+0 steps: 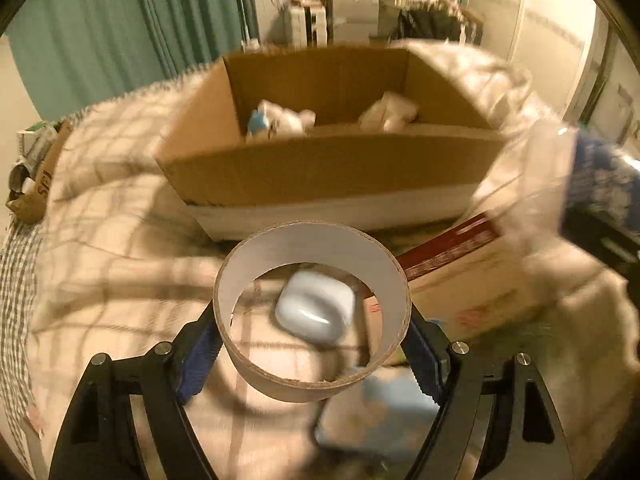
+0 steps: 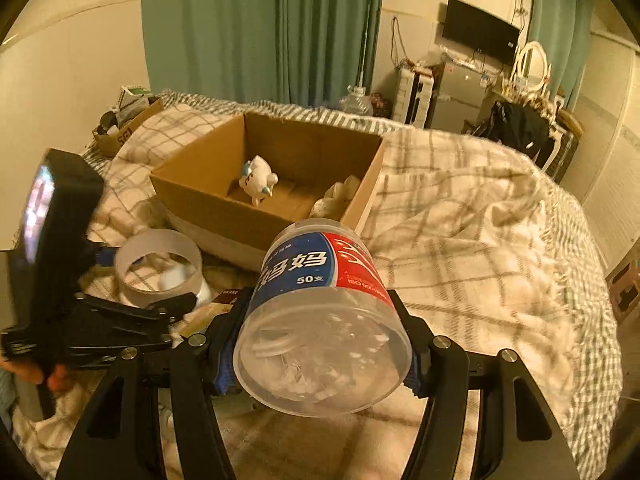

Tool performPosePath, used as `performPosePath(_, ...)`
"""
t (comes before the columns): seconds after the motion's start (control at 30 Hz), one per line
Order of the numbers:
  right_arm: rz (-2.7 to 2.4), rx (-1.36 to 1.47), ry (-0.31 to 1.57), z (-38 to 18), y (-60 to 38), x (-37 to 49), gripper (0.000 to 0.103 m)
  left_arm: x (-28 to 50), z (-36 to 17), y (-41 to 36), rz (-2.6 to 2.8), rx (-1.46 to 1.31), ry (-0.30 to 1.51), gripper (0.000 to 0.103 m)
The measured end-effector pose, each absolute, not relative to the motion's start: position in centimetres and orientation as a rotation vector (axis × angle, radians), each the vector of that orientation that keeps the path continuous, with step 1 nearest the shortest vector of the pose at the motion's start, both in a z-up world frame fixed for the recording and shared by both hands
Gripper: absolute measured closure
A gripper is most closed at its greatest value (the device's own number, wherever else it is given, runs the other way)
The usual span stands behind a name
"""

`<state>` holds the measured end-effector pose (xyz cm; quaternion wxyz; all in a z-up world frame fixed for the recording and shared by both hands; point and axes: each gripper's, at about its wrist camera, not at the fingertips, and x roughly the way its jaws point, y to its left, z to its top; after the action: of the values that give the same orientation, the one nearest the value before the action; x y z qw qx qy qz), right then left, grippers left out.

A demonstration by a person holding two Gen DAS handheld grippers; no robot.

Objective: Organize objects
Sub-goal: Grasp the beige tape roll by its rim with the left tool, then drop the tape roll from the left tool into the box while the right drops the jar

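My left gripper (image 1: 314, 344) is shut on a cardboard tape-roll ring (image 1: 316, 384), held above the bed; the ring also shows in the right wrist view (image 2: 158, 268). Through the ring I see a pale blue earbud case (image 1: 316, 312) lying on the blanket. My right gripper (image 2: 320, 344) is shut on a clear plastic tub (image 2: 320, 320) with a blue and red label, held tilted. The open cardboard box (image 1: 320, 168) stands ahead of both grippers, also seen in the right wrist view (image 2: 200, 196). Inside it are a white toy figure (image 2: 258, 180) and white crumpled items (image 2: 336, 196).
A checked blanket (image 2: 460, 216) covers the bed. A flat red and white carton (image 1: 460, 280) lies right of the ring. A small box of clutter (image 2: 124, 120) sits at the bed's far left. Green curtains, a wall screen and shelves stand behind.
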<state>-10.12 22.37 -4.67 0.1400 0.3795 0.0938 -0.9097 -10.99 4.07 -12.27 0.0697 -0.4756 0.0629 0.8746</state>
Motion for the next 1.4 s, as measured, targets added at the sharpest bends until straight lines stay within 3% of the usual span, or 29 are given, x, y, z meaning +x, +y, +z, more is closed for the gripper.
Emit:
performPosePath(0.43,-2.698,0.856,0.342,5.5,21.6,-6.3,0.041,-8.0,0.8,2.2,2.72,-1.146,0.015,0.02)
performPosePath(0.73,-2.689,0.728,0.346,12.4,18.7,-9.5,0.041,-12.3,7.4,0.7,2.813,-1.009,-0.017,0.02)
performPosePath(0.93,-2.667,0.76,0.369,11.6,16.9,-15.1,0.041,-16.7,5.4,1.0,2.886,-1.021,0.045,0.02)
performPosePath(1.4,-2.588,1.034,0.392,0.5,15.9,-26.0,0.041,-24.2,-3.7,1.0,2.87,-1.139,0.064,0.02)
